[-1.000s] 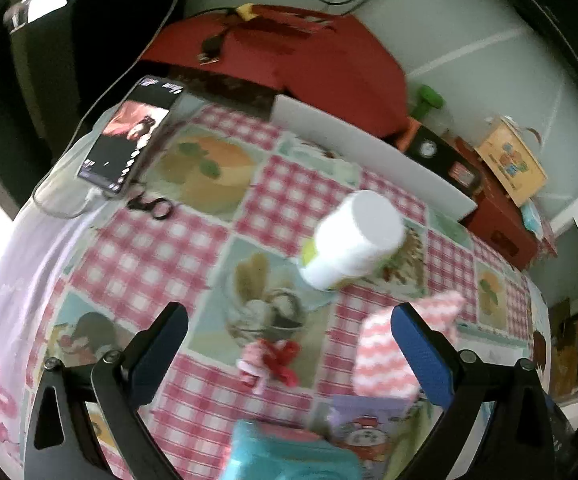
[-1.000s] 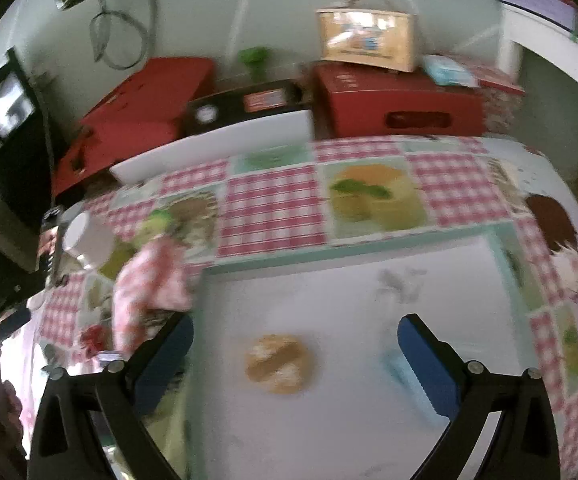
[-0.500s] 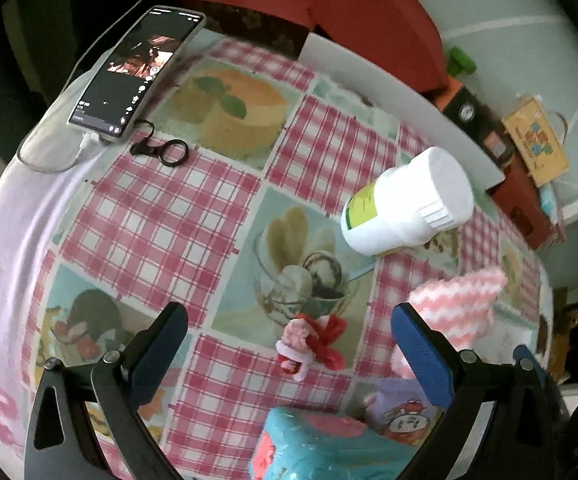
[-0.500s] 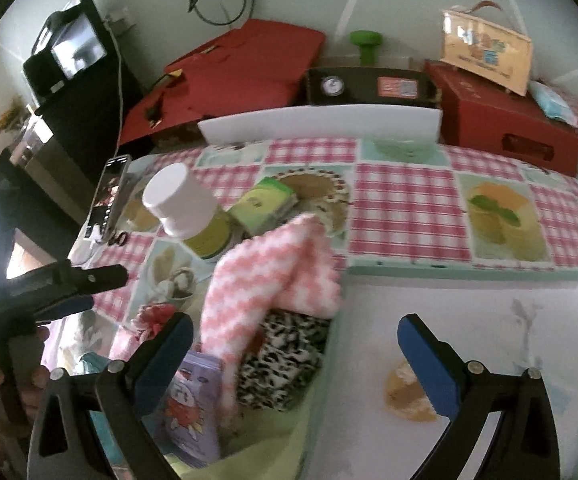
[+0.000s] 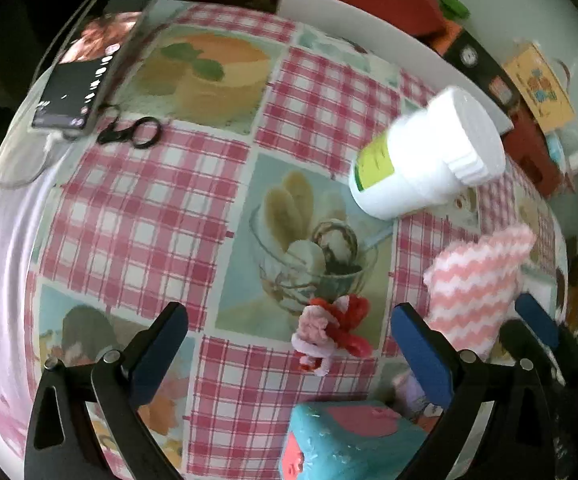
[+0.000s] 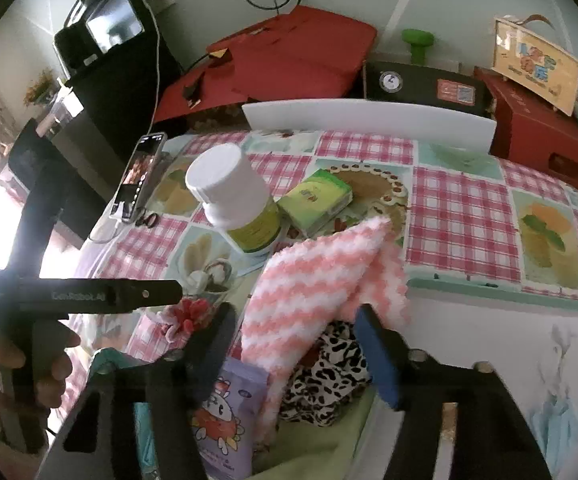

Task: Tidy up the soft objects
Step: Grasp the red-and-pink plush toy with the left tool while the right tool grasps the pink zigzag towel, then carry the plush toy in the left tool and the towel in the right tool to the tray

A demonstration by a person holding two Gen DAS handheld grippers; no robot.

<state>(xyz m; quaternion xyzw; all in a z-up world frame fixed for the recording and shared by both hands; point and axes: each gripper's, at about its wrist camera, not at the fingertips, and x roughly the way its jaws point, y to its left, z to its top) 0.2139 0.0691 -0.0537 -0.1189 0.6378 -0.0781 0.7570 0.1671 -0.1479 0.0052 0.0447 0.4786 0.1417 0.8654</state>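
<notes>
Swinging R tool [image 6: 295, 320] off the white tray [image 6: 489, 360] since a sec ago and parking it over the soft heap. Narrowing its jaws meanwhile from wide to abt half, w/ the pink-white zigzag cloth [image 6: 317, 276] standing between them. Not seeing any pinch in the fabric yet, so reading the pads as around it, not clamped. Sinking L tool [image 5: 289, 316] closer to the worktop [image 5: 129, 240] over the same sec. Holding its jaws wide apart w/ nothing between, and w/ the red-pink fuzzy knot [image 5: 329, 332] just ahead of the tips, nearer the R finger.

Doing this step well, prob.:
- Biting the cloth mid-fold, not at the loose far tip, to avoid slipping off.
- Avoiding the leopard-print cloth [image 6: 329, 376] right under R tool, else dragging both.
- Lifting straight up before heading for the tray, clear of the white bottle [image 6: 233, 196] and green box [image 6: 317, 200] beyond the tips.
- Keeping L tool out of R tool's path while lining up on the knot.

Textures etc.:
- Handling a thick, fluffy, limp cloth, propped in a peak on the heap.
- Expecting the thin, floppy leopard piece to snag easily.
- Noting a glossy, crinkly purple packet [image 6: 225, 400] under the L finger of R tool.
- Noting the rigid, smooth plastic bottle, likely to topple if bumped.
</notes>
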